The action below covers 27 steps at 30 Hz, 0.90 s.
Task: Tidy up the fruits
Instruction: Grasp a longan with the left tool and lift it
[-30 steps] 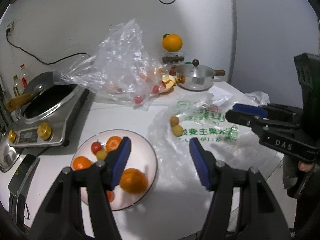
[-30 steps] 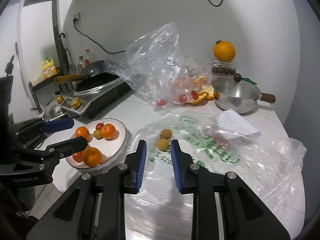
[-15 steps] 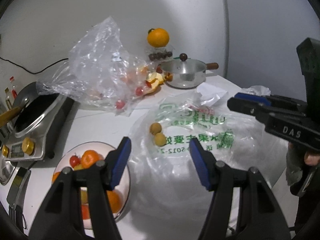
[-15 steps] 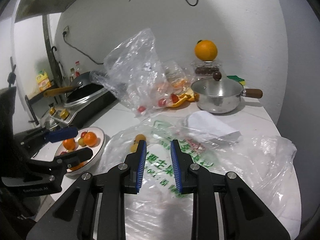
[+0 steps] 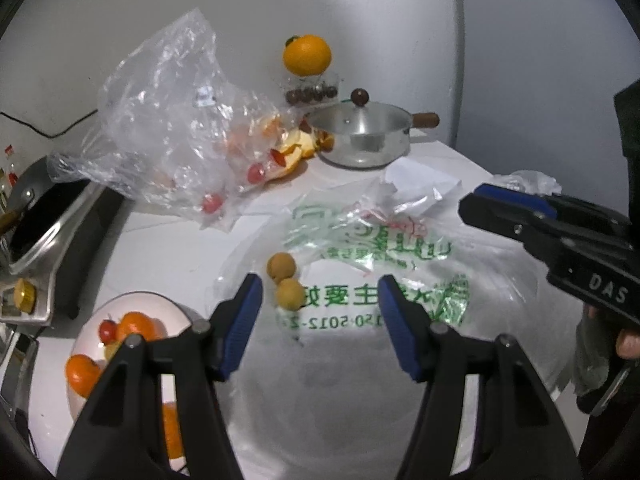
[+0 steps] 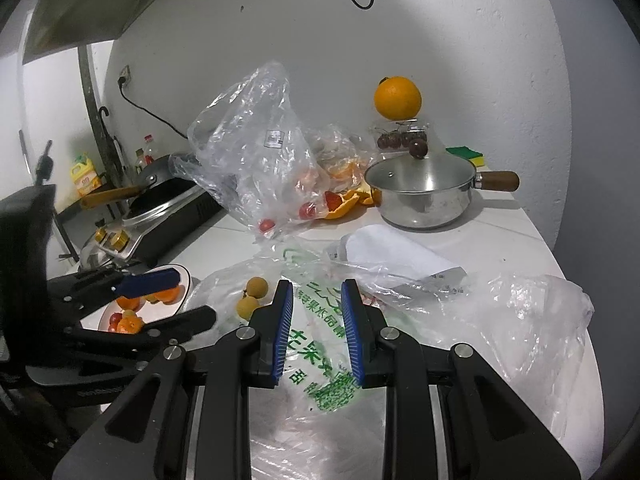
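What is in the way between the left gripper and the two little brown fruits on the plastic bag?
Nothing visible. The two little brown fruits lie on top of the printed plastic bag, just ahead of the left gripper, whose jaws stand apart and empty. Only bare bag lies between.

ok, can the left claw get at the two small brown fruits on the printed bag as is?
Probably yes. The left claw stands open just short of the two small brown fruits, which lie bare on the printed bag, nothing between. They touch, so taking one alone may nudge the other.

Open left tongs (image 5: 320,304) above longans (image 5: 286,282)
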{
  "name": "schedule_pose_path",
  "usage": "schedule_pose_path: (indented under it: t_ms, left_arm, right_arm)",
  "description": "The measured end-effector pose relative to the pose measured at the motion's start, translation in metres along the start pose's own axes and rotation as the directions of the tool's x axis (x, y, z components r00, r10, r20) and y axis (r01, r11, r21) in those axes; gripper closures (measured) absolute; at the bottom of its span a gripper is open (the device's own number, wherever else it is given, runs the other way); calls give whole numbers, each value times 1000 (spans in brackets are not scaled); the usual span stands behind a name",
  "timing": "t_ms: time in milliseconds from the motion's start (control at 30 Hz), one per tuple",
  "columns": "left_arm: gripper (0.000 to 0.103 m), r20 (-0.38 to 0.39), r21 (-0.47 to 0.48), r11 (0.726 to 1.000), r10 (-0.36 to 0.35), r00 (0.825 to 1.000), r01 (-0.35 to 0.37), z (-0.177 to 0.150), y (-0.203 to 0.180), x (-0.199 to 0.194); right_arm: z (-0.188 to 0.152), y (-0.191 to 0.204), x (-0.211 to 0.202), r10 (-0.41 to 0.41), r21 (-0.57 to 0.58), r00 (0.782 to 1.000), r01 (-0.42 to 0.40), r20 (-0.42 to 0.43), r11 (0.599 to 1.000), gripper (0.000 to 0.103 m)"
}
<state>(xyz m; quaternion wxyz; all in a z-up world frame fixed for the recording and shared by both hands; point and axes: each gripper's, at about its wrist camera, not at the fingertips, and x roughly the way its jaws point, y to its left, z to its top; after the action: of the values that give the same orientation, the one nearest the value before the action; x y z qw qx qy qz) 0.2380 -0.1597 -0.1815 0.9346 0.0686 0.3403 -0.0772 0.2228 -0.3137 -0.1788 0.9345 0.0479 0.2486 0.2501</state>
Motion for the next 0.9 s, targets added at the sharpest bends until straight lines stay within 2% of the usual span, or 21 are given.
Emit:
schedule_pose_path:
  t_ms: [67,133,333,533,767,900]
  left_arm:
    - [48,-9,1,1000,0,1000,0,1,-2,7]
    - [49,-27,-7,1000,-7,1000,6,2,-3,15]
    - [60,-89,-31,1000,-1,996,-2,3,0,42]
    - [62,-152,-47,998,27,988,-35,1,5,65]
    - [62,-173,-47,997,59,983,-68,-2,12,78]
    - [62,-181,-47,998,33,983,-43,-2,14,82]
  right_arm:
    - [0,-3,3,7,3,1000,-7,-3,1000,77]
    - [0,-6,5,14,9,1000,-14,-4,1000,77]
    - [-2,-12,13,34,27,999,-34,-15,999,77]
    - [-6,-15,20,41,36,999,-40,-23,999,77]
    - [-5,-17,25,48,40,998,-46,-32,998,76]
    - [-6,-18,27,49,40,998,-47,-37,998,76]
